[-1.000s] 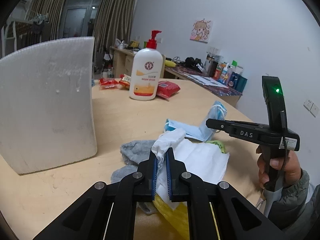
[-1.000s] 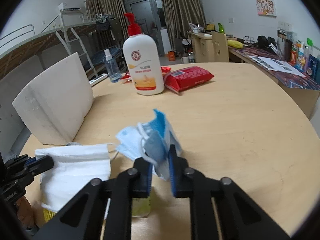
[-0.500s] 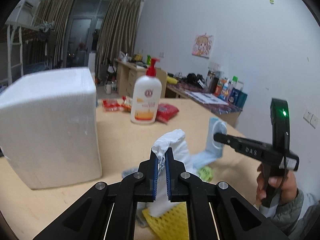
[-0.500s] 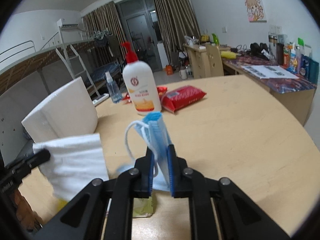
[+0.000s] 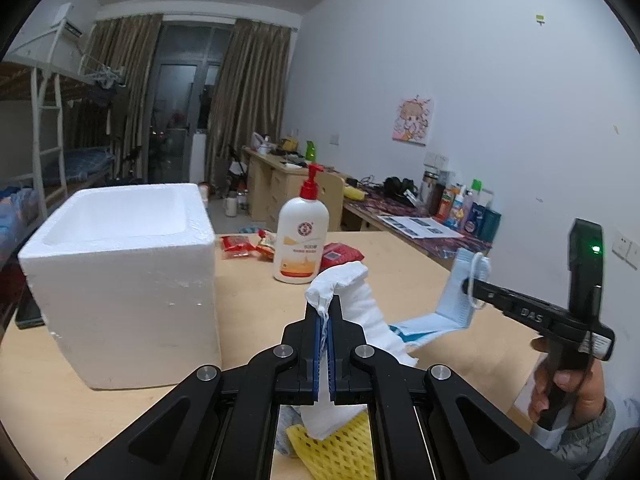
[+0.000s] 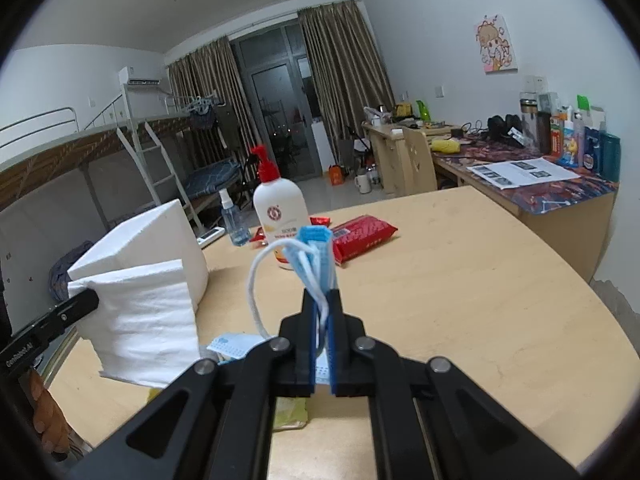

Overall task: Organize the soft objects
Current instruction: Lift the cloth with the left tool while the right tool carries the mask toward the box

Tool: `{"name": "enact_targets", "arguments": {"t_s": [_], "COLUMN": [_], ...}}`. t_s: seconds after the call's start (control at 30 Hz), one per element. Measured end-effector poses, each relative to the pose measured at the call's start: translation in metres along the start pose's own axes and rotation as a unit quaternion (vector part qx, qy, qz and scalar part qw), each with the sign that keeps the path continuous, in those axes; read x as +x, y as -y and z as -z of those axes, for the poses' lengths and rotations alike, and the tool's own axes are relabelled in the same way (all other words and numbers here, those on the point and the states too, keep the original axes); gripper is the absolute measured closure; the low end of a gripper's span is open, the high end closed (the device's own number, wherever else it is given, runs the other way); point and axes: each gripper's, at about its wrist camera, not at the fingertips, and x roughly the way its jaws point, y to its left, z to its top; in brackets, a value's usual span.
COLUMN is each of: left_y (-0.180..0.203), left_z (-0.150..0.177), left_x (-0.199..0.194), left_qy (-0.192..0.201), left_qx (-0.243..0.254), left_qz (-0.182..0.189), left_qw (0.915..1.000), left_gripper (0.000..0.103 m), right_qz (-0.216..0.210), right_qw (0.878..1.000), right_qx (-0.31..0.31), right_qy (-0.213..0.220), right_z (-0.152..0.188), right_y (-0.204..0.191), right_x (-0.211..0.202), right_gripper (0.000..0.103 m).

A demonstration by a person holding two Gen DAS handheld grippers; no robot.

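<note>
My left gripper [image 5: 325,314] is shut on a white cloth [image 5: 360,292], held up above the wooden table [image 5: 248,304]; in the right wrist view the cloth [image 6: 144,320] hangs from the left gripper [image 6: 80,302]. My right gripper [image 6: 322,308] has its jaws closing tight on a folded blue face mask [image 6: 316,248], whose white ear loop dangles to the left. From the left wrist view the mask [image 5: 460,292] hangs from the right gripper [image 5: 468,285], its lower end near the tabletop. Under my left gripper lie a yellow foam net [image 5: 336,446] and a grey cloth [image 5: 285,420].
An open white foam box [image 5: 120,280] stands left on the table. A white pump bottle [image 5: 300,244], red packets [image 5: 340,252] and a small spray bottle [image 6: 232,220] sit at the far side. A person's hand [image 5: 568,392] holds the right gripper's handle.
Both grippers have risen, lifting the white cloth and the blue mask off the table. The foam box's open top has come into view from above.
</note>
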Motion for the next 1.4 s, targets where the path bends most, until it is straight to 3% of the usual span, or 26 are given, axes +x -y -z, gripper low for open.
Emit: {"name": "enact_targets", "arguments": {"t_s": [0.4, 1.03, 1.4], "left_y": [0.004, 0.016, 0.001], "left_z": [-0.005, 0.002, 0.006], "left_x": [-0.035, -0.068, -0.096], "left_qy": [0.029, 0.045, 0.057], "left_qx": [0.004, 0.014, 0.002], "left_qz": [-0.038, -0.064, -0.157], "left_qw": [0.9989, 0.9968, 0.9859], "left_gripper": [0.101, 0.101, 0.101], "right_qz": [0.016, -0.015, -0.073], "right_qw": [0.999, 0.998, 0.994], "right_qx": [-0.011, -0.043, -0.072], "right_qy": [0.031, 0.034, 0.028], "right_z": [0.001, 0.009, 0.009], "right_y": [-0.005, -0.028, -0.062], "right_x": [-0.031, -0.046, -0.032], "right_gripper": [0.096, 0.096, 0.096]}}
